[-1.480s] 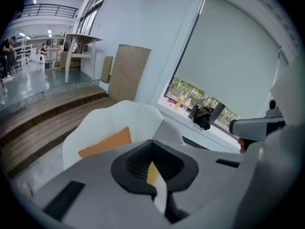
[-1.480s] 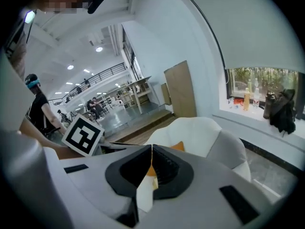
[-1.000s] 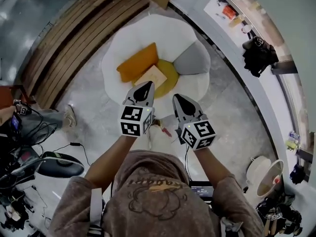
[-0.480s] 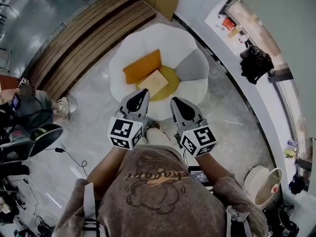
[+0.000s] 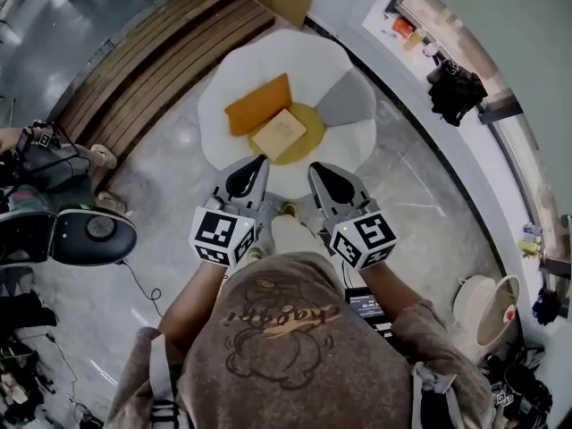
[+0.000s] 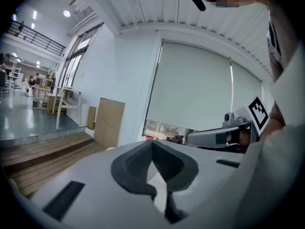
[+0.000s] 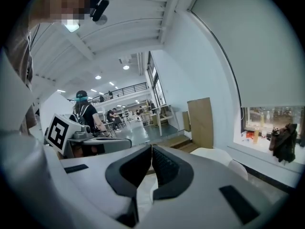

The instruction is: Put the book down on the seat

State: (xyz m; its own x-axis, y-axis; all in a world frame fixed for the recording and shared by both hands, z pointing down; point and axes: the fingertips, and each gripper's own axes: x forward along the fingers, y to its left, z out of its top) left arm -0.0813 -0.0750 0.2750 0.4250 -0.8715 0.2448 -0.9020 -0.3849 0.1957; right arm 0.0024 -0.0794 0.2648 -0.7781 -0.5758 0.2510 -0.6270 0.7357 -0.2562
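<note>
— One book point(image 5: 279, 133), and where is it?

— Flat on the yellow seat point(image 5: 310, 121) of the white chair point(image 5: 268, 52), just beside the orange cushion point(image 5: 259, 104). It looks to touch the cushion's edge, though at this size in the head view I can't be sure. A grey cushion point(image 5: 347, 101) sits at the other side of the seat, apart from the book.

— Is anything holding it?

— Nothing. The left gripper point(image 5: 261, 160) and the right gripper point(image 5: 314, 167) are both clenched, with the pads meeting and nothing between them. Each gripper view shows only the room beyond its closed tips.

— So what has changed?

— A second ago both grippers reached in over the chair's front edge, close to the book. Now they are drawn back over the floor point(image 5: 170, 177), with white chair showing between their tips and the seat. The person has also straightened, so the chair sits further up the head view. The book lies as it did.

— And for the task?

— I judge it done. The book is down on the seat, and the hands are pulling away from it. I see nothing left to correct unless the book slides, and it lies level enough that I doubt it will.
</note>
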